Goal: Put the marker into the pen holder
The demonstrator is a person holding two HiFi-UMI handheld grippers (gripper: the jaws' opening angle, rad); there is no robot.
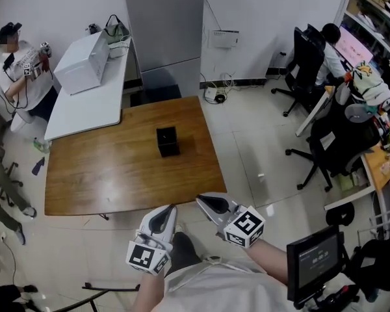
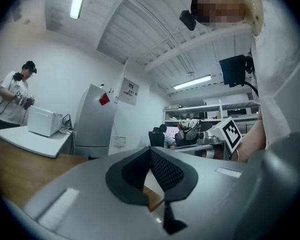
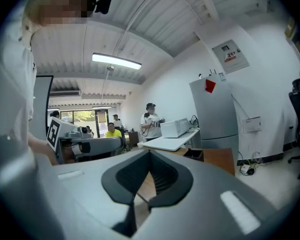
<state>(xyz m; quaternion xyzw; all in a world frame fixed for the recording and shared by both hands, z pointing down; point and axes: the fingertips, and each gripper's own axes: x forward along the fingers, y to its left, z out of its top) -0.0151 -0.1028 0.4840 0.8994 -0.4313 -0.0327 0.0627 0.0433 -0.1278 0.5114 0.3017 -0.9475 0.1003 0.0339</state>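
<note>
Left gripper [image 1: 161, 221] is hovering low against the person's body, just short of the near edge of the wooden tabletop [image 1: 117, 168]. Its fingers [image 2: 165, 170] are pressing together with nothing between them. Right gripper [image 1: 213, 205] is hanging just beside it, slightly further forward, with its fingers [image 3: 162, 176] likewise closed and empty. Pen holder [image 1: 168, 141], a small black open-topped box, is standing upright near the middle of the tabletop, well apart from both grippers. The marker is not showing in any view: not on the wood, not between either pair of fingers. Judging by its kind, it is going to be light, stiff and smooth-barrelled, so likely to roll or slip. Best taken across the middle of the barrel, so it can be tipped upright over the holder's mouth. Beyond, a white table [image 1: 91, 106] is carrying a white box-shaped appliance [image 1: 83, 62], and a person [image 1: 23, 70] is standing at its far left.
</note>
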